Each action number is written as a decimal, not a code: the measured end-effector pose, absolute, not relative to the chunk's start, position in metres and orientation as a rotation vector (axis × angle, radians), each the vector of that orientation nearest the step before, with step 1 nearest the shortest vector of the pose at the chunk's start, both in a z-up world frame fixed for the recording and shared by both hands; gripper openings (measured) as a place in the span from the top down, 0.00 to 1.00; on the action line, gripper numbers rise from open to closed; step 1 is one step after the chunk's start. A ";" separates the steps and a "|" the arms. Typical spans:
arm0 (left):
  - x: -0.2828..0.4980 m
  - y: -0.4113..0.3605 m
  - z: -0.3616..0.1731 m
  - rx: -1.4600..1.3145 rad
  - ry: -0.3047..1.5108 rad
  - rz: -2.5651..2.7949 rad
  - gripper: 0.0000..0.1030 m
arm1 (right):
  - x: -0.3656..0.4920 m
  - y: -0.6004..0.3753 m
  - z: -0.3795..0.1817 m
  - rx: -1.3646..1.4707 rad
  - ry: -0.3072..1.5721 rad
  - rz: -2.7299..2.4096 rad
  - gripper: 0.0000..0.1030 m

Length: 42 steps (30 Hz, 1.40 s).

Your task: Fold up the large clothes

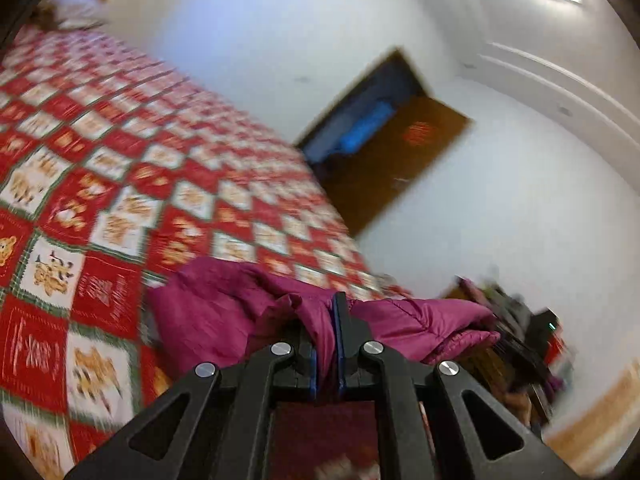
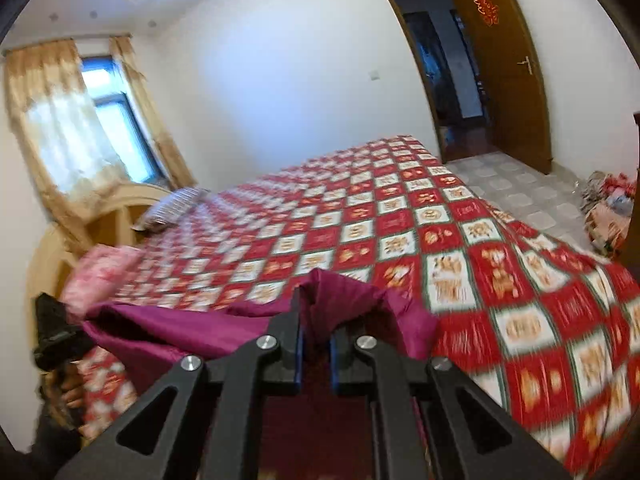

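Note:
A magenta padded jacket (image 1: pixel 208 312) hangs above the bed, held up at two places. My left gripper (image 1: pixel 326 320) is shut on a bunched fold of the jacket, with cloth pinched between the blue pads. My right gripper (image 2: pixel 316 320) is shut on another edge of the jacket (image 2: pixel 352 300), which spreads left toward my left gripper's body (image 2: pixel 56 340) at the view's left edge. The jacket's lower part is hidden under the gripper frames.
The bed has a red and white patchwork quilt (image 2: pixel 460 240), with pillows (image 2: pixel 100 272) by the wooden headboard (image 2: pixel 120 216). An open brown door (image 2: pixel 500 68) and tiled floor lie beyond. A clutter pile (image 2: pixel 608 208) sits by the wall. A curtained window (image 2: pixel 80 120) is at left.

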State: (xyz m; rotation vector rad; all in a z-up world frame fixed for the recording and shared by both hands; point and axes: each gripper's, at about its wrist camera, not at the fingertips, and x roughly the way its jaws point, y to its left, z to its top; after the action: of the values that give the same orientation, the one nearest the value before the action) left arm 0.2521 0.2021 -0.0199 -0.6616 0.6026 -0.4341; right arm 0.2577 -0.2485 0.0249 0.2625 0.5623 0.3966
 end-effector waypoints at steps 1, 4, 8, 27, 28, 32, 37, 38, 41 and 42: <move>0.265 0.207 -0.031 -0.677 0.623 -0.403 0.94 | 0.276 -0.243 0.018 0.243 0.573 0.379 0.89; 0.316 0.212 -0.065 -0.694 0.704 -0.297 0.94 | 0.335 -0.229 -0.020 0.233 0.636 0.326 0.88; 0.365 0.208 -0.106 -0.696 0.803 -0.201 0.94 | 0.382 -0.223 -0.077 0.275 0.688 0.260 0.83; 0.362 0.265 -0.084 -0.818 0.813 -0.395 0.88 | 0.386 -0.255 -0.083 0.479 0.646 0.291 0.15; 0.362 0.261 -0.080 -0.774 0.829 -0.386 0.87 | 0.376 -0.257 -0.070 0.474 0.622 0.301 0.12; 0.369 0.235 -0.078 -0.547 0.933 -0.374 0.83 | 0.340 -0.233 -0.040 0.328 0.614 0.356 0.22; 0.357 0.221 -0.066 -0.656 0.816 -0.576 0.77 | 0.319 -0.164 -0.047 0.115 0.673 0.404 0.69; 0.358 0.223 -0.063 -0.709 0.782 -0.556 0.71 | 0.321 -0.149 -0.049 0.091 0.679 0.423 0.69; 0.351 0.225 -0.048 -0.795 0.679 -0.413 0.41 | 0.339 -0.114 -0.063 0.044 0.688 0.425 0.69; 0.348 0.220 -0.040 -0.780 0.653 -0.389 0.40 | 0.348 -0.107 -0.069 0.035 0.692 0.410 0.69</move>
State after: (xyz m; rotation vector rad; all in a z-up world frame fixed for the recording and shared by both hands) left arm 0.3477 0.2204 -0.0402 -0.7804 0.6530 -0.3892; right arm 0.3480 -0.1069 -0.0690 0.0350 0.6921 0.4099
